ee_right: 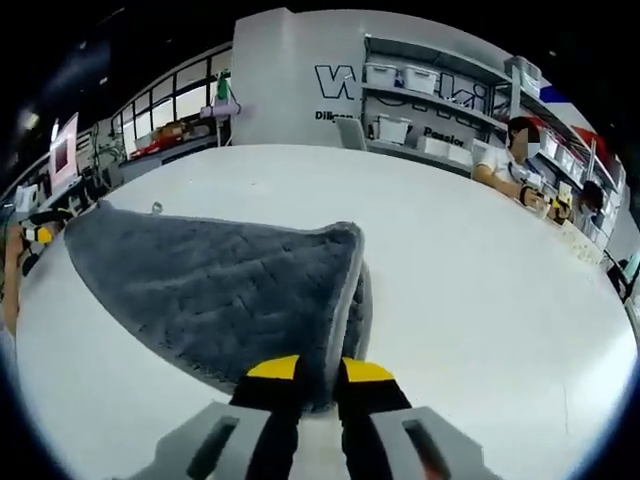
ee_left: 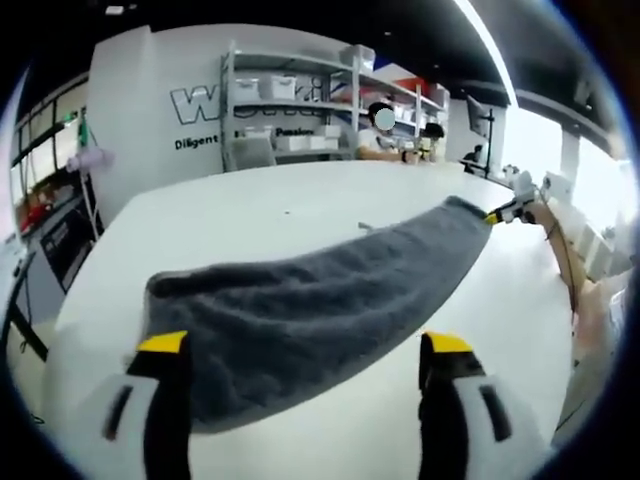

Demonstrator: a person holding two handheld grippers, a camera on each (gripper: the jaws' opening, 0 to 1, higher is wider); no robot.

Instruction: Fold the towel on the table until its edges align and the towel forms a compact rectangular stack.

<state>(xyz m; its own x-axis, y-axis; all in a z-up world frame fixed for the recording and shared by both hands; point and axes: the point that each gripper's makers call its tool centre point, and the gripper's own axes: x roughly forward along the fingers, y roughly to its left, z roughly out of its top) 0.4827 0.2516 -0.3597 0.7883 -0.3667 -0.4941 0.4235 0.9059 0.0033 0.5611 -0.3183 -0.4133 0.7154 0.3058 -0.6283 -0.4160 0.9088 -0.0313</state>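
Left gripper view: the left gripper [ee_left: 310, 365] rises from the bottom of the frame with its two yellow-tipped jaws spread wide apart and nothing between them; the near edge of the grey towel [ee_left: 320, 305] lies just beyond and partly behind the tips. The towel stretches as a long band from lower left toward the right-centre across a white table [ee_left: 270, 205], whose bare top runs on to the far edge. At the towel's far end, at right-centre, the right gripper [ee_left: 497, 214] meets the cloth. Beyond the table, a white wall with dark lettering [ee_left: 200, 105] occupies the upper left, metal shelving with white bins [ee_left: 290, 100] stands at upper centre, and seated people [ee_left: 385, 135] appear to its right; a bright ceiling light strip [ee_left: 485, 45] crosses the upper right. Right gripper view: the right gripper [ee_right: 320, 370] at bottom centre has its jaws drawn close together, pinching the doubled edge of the towel [ee_right: 215, 285], which spreads in a broad wedge toward the left of the frame with a folded layer visible along its right margin. The left gripper [ee_right: 40, 235] appears at the far left beside the towel's far corner. The table [ee_right: 480, 290] is white and bare at right. The lettered wall [ee_right: 300, 85] and shelving [ee_right: 430, 95] line the top, windows [ee_right: 170, 110] fill the upper left, and a seated person [ee_right: 505, 160] sits at upper right.
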